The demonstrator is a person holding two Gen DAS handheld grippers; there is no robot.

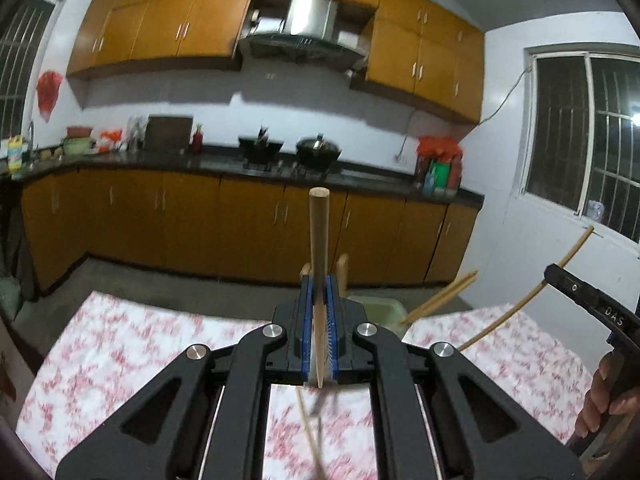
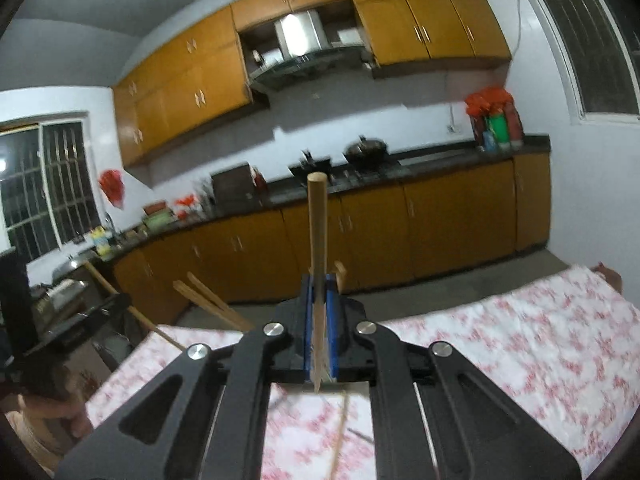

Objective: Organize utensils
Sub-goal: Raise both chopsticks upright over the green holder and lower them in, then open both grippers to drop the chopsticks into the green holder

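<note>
My left gripper (image 1: pixel 319 280) is shut on a wooden chopstick (image 1: pixel 319 236) that stands up between its blue pads, above the floral tablecloth (image 1: pixel 120 352). My right gripper (image 2: pixel 319 280) is shut on another wooden chopstick (image 2: pixel 318 224), also upright. A pale green holder (image 1: pixel 378 312) with chopsticks (image 1: pixel 444 294) leaning out of it stands just ahead and right of the left gripper. In the right wrist view those chopsticks (image 2: pixel 212 300) lean at the left. The right gripper's body (image 1: pixel 592 300) shows at the right edge of the left view with its chopstick (image 1: pixel 528 296). Another thin stick (image 1: pixel 308 428) lies on the cloth below.
The table with the floral cloth (image 2: pixel 520 340) lies under both grippers. Beyond it are a bare floor, orange cabinets (image 1: pixel 192 220), a dark counter with woks (image 1: pixel 318 148) and bottles (image 1: pixel 438 168). Barred windows (image 1: pixel 592 136) are at the sides. The left gripper's body (image 2: pixel 80 320) is at the left.
</note>
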